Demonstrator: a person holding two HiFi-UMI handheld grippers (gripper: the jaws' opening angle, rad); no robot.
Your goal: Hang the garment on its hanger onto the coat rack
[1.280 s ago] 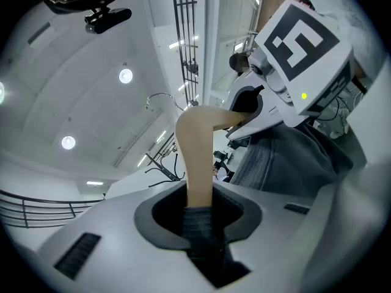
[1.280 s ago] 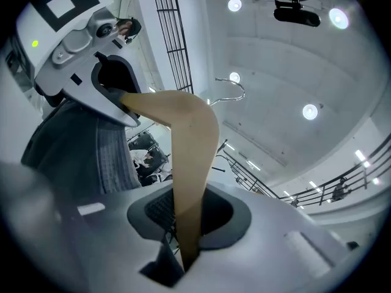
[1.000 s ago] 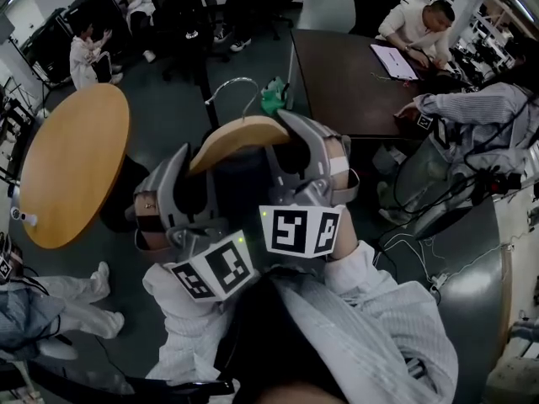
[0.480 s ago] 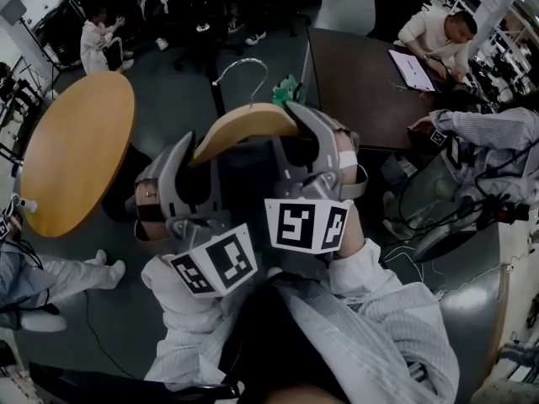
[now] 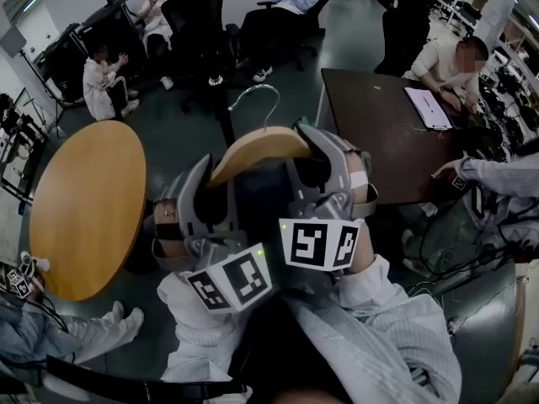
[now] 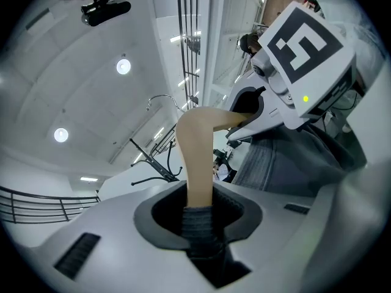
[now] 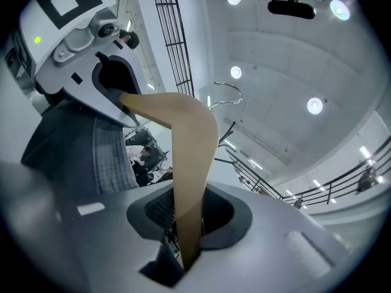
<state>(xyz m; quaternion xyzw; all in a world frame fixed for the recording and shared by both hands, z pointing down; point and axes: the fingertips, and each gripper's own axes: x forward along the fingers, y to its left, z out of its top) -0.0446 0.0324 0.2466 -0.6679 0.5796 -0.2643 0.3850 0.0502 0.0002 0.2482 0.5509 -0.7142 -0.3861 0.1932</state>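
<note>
Hanger [image 5: 257,147] of pale wood, draped with a dark garment [image 5: 253,199], is held up at both ends, the left gripper [image 6: 197,211] and right gripper [image 7: 186,223] each clamped on it.

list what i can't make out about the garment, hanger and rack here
The garment: head view, the left gripper, right gripper and the person's sleeves cover nearly all of it; its type and length are unknown.
The hanger ends: both gripper views, each end is buried between the jaws.
The coat rack: only thin dark bars beyond the hanger, too small to show pegs or to confirm as the rack.
</note>
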